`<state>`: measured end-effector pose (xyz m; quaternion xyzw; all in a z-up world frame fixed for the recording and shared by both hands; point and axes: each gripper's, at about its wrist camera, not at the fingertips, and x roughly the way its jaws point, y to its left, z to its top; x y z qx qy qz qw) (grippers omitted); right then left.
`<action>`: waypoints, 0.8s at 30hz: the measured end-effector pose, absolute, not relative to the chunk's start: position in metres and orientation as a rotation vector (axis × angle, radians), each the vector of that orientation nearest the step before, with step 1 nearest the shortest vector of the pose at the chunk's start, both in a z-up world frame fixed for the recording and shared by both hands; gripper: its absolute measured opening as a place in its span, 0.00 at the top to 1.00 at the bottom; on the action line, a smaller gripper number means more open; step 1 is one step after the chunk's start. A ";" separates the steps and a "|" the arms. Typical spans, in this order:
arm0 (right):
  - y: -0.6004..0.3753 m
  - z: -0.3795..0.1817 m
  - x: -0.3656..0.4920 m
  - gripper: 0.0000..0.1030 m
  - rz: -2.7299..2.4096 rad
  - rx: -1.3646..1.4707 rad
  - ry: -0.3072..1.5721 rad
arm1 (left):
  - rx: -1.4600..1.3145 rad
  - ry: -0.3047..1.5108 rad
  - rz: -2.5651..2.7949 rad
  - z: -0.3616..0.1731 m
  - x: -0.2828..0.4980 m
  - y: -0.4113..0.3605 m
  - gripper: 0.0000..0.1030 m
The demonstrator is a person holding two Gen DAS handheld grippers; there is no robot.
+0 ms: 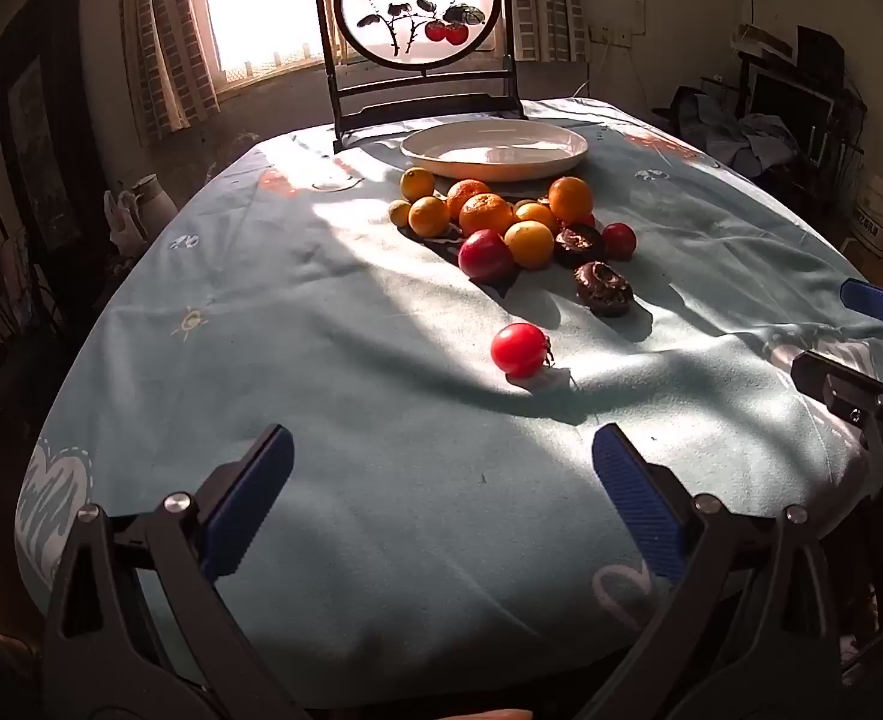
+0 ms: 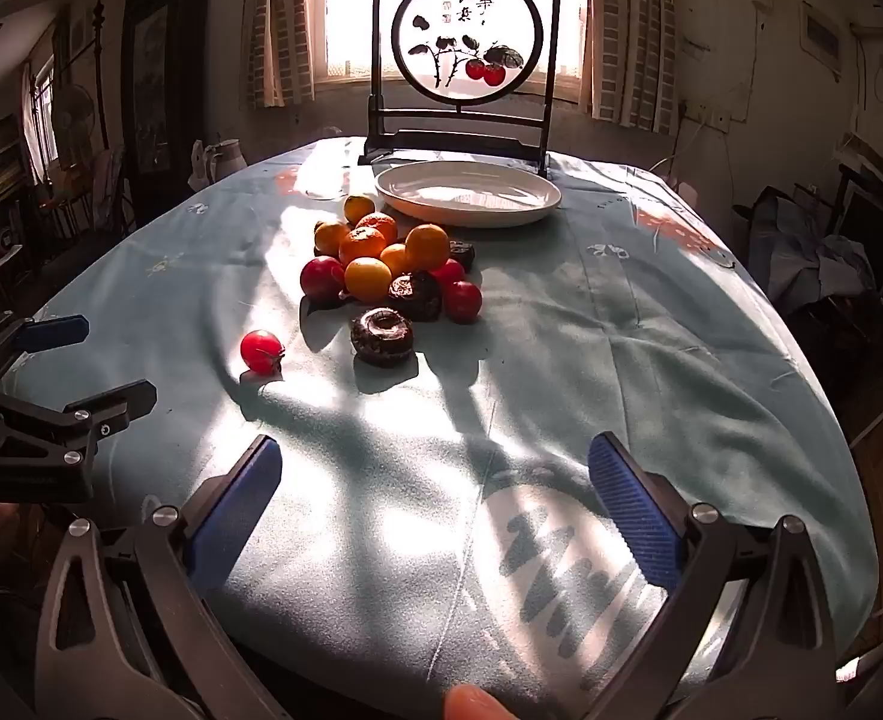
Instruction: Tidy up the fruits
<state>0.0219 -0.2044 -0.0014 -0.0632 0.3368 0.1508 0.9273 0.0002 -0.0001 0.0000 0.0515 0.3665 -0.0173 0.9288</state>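
Surface: blue-green cloth (image 1: 321,420), sunlit, near edge just below both sets of jaws. Left gripper (image 1: 441,480) jaws spread, holding nothing; right gripper (image 2: 435,480) likewise. Lone red tomato (image 1: 519,349) just ahead of left jaws, bare cloth around it. Fruit pile (image 1: 501,222) farther ahead, beside white plate (image 1: 494,150) near far edge.

Two low wrist views from the table's (image 1: 381,510) near edge, side by side, both facing the plate (image 2: 468,195).
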 end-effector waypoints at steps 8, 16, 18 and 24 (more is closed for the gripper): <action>-0.203 -0.001 0.021 0.01 0.312 -0.129 0.687 | 0.115 0.746 -0.025 -0.002 -0.002 0.001 0.02; -0.203 -0.002 0.021 0.01 0.311 -0.133 0.688 | 0.115 0.748 -0.024 -0.002 -0.001 0.002 0.02; -0.203 -0.002 0.022 0.01 0.311 -0.133 0.687 | 0.114 0.747 -0.024 -0.002 -0.002 0.004 0.02; -0.203 -0.002 0.022 0.01 0.310 -0.132 0.688 | 0.116 0.749 -0.023 -0.001 -0.002 0.005 0.02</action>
